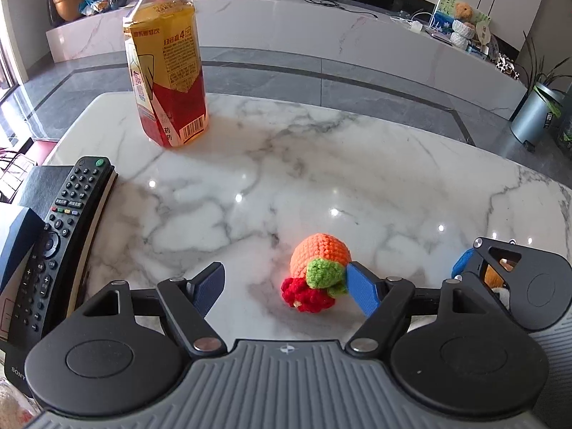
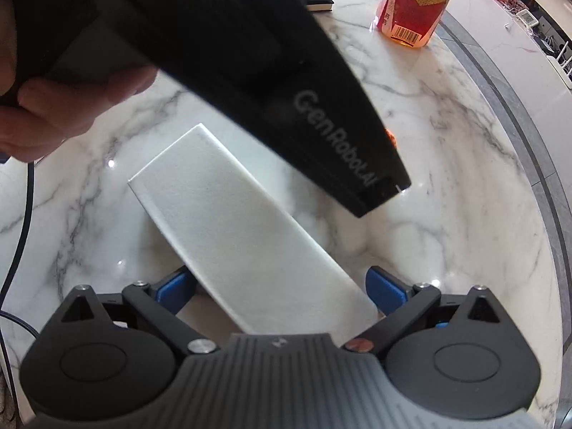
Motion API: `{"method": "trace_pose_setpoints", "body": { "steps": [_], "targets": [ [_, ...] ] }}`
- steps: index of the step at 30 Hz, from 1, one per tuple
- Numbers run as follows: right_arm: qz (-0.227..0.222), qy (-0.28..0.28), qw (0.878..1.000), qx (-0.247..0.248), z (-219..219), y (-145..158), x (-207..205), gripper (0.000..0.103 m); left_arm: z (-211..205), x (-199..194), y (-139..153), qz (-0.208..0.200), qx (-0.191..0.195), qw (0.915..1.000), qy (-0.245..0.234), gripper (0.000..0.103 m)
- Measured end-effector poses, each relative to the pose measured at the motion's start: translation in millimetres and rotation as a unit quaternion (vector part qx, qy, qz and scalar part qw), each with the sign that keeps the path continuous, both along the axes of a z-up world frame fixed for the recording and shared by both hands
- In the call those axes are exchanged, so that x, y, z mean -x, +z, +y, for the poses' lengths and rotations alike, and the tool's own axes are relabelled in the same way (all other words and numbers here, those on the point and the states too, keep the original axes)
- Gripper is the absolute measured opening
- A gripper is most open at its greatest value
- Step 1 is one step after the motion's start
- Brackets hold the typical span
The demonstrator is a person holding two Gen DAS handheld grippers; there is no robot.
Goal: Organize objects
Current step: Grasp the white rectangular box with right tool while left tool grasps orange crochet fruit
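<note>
In the left wrist view my left gripper (image 1: 286,291) is open just above the marble table (image 1: 321,164). A crocheted toy (image 1: 316,271), orange with a green and red end, lies by its right fingertip (image 1: 361,289), touching or nearly so. My right gripper (image 2: 282,291) holds a white box (image 2: 232,228) between its blue fingers, tilted over the table. The jaws stand wide around the box; contact is not clear. The left gripper's black body (image 2: 250,71) crosses above the box in the right wrist view.
A tea bottle (image 1: 166,60) stands at the far left of the table; it also shows in the right wrist view (image 2: 414,3). A black remote (image 1: 53,236) lies on a book at the left edge. The other gripper (image 1: 514,282) sits at the right, over plush items.
</note>
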State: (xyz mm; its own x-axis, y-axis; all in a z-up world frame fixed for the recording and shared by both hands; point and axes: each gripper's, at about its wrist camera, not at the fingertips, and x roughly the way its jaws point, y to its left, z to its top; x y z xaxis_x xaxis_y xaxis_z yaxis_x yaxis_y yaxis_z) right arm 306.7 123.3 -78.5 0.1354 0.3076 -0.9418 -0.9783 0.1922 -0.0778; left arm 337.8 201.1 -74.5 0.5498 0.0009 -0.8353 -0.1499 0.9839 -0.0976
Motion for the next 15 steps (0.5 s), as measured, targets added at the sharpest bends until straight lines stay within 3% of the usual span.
{"method": "trace_pose_setpoints", "body": {
  "steps": [3,4,5,7,15],
  "targets": [
    [0.0,0.0,1.0,-0.002,-1.6,0.4,0.9,0.101,1.1,-3.3,-7.1,0.004,0.023,0.9997,0.003,0.088],
    [0.001,0.001,1.0,-0.003,-2.0,0.3,1.1,0.101,0.6,-2.9,-9.3,0.005,0.032,0.9995,-0.002,0.081],
    [0.002,0.001,1.0,-0.004,-2.4,0.2,1.4,0.102,0.0,-1.0,-10.5,-0.002,0.044,0.999,-0.009,0.066],
    [0.005,0.0,1.0,-0.006,-3.1,0.1,0.9,0.102,-0.4,2.2,-12.1,-0.014,0.074,0.997,-0.019,0.048],
    [0.01,-0.025,1.0,-0.009,-5.4,0.8,5.0,0.102,-7.0,12.7,-5.9,-0.024,0.06,0.9975,-0.028,0.044]
  ]
}}
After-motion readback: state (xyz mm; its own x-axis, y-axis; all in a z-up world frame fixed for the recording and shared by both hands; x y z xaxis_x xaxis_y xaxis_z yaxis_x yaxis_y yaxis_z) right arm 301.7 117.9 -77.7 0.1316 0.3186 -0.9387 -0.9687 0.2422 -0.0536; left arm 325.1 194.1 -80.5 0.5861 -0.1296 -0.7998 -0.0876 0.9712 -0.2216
